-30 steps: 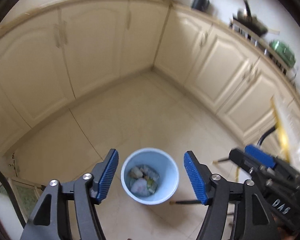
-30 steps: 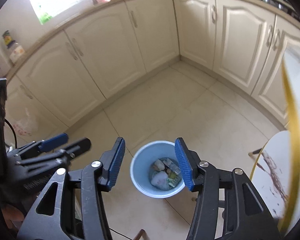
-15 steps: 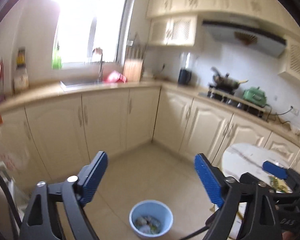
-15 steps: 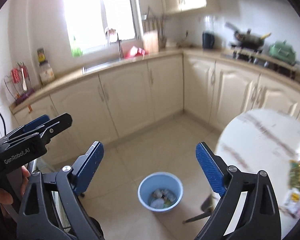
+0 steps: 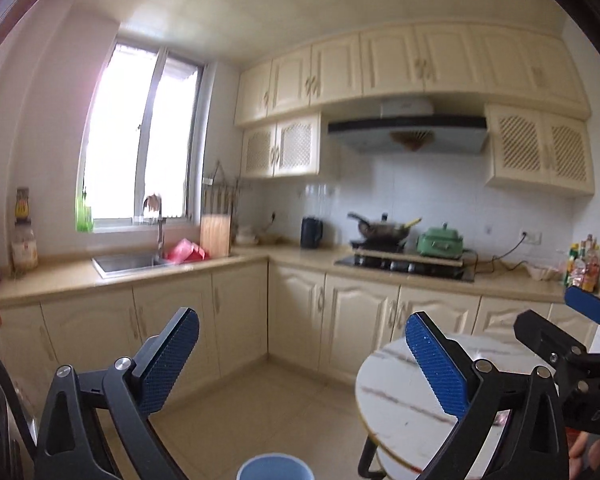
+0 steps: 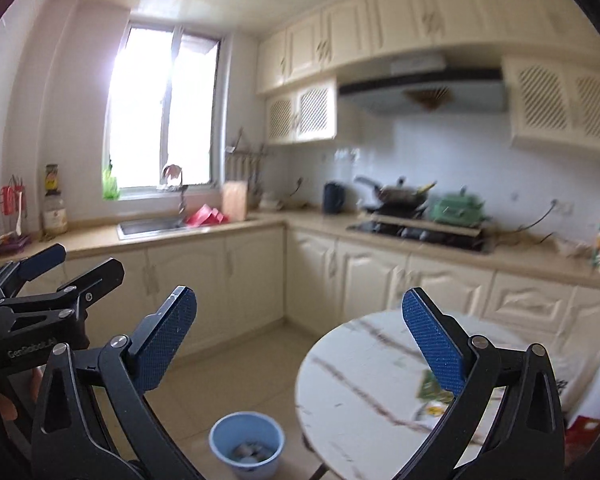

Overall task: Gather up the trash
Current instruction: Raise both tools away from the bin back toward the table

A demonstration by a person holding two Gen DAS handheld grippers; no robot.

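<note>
Left claw (image 5: pixel 302 354): jaws opening, nothing between them.
Right claw (image 6: pixel 300 338): jaws opening, nothing between them.
Bin (image 6: pixel 246 442): bottom centre, holds trash.

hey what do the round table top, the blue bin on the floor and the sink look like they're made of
Table top: glossy white marble or a marble-look slab, judging by its brown veins and sheen. Bin: probably matte plastic, an even pale blue with a thin moulded rim. Sink: looks like brushed stainless steel, grey and dully reflective.

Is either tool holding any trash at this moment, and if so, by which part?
Nothing is held. The left tool and right tool are both opening, with no object between their pads.
</note>
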